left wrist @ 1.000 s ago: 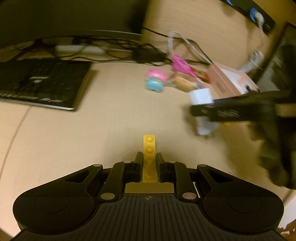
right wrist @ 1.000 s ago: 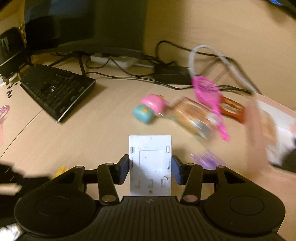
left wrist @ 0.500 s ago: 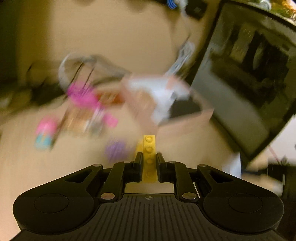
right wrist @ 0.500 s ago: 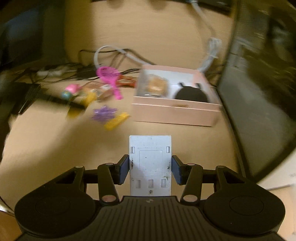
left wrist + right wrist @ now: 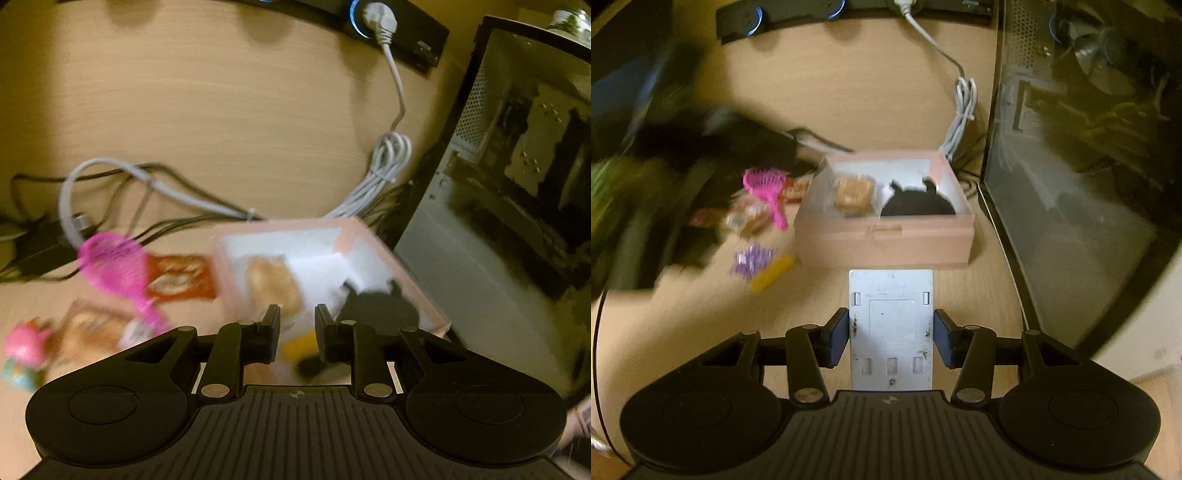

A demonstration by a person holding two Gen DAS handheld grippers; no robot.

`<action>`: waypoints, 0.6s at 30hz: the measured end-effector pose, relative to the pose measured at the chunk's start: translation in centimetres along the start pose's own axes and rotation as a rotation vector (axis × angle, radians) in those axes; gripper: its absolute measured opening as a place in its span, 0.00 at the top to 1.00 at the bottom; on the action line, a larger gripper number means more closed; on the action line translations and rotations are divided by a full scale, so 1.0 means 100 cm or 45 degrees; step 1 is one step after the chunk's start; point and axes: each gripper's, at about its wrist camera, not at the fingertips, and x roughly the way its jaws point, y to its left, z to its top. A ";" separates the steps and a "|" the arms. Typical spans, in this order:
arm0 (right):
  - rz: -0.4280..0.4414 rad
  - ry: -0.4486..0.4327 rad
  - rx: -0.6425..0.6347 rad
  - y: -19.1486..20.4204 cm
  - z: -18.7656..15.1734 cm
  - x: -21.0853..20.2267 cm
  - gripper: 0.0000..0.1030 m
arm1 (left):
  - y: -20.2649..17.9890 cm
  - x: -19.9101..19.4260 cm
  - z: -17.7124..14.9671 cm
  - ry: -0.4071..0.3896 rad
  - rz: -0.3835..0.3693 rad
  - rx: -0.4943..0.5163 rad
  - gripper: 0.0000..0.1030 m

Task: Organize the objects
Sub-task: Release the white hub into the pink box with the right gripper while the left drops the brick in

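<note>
left tool (image 5: 296, 328) just opening, yellow brick (image 5: 300, 342) loose | right tool (image 5: 891, 336) clamps one white plate (image 5: 891, 328)

Wooden desk (image 5: 871, 92) carries pink box (image 5: 886, 240), hairbrush (image 5: 768, 188), cables (image 5: 384, 170)

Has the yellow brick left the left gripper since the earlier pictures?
Yes. The left gripper has just been opening; the yellow brick has dropped below its fingers, over the pink box.
</note>
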 end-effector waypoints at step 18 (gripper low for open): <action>0.043 -0.214 -0.048 -0.008 0.142 0.090 0.10 | 0.106 -0.081 -0.094 0.182 0.443 -0.248 0.78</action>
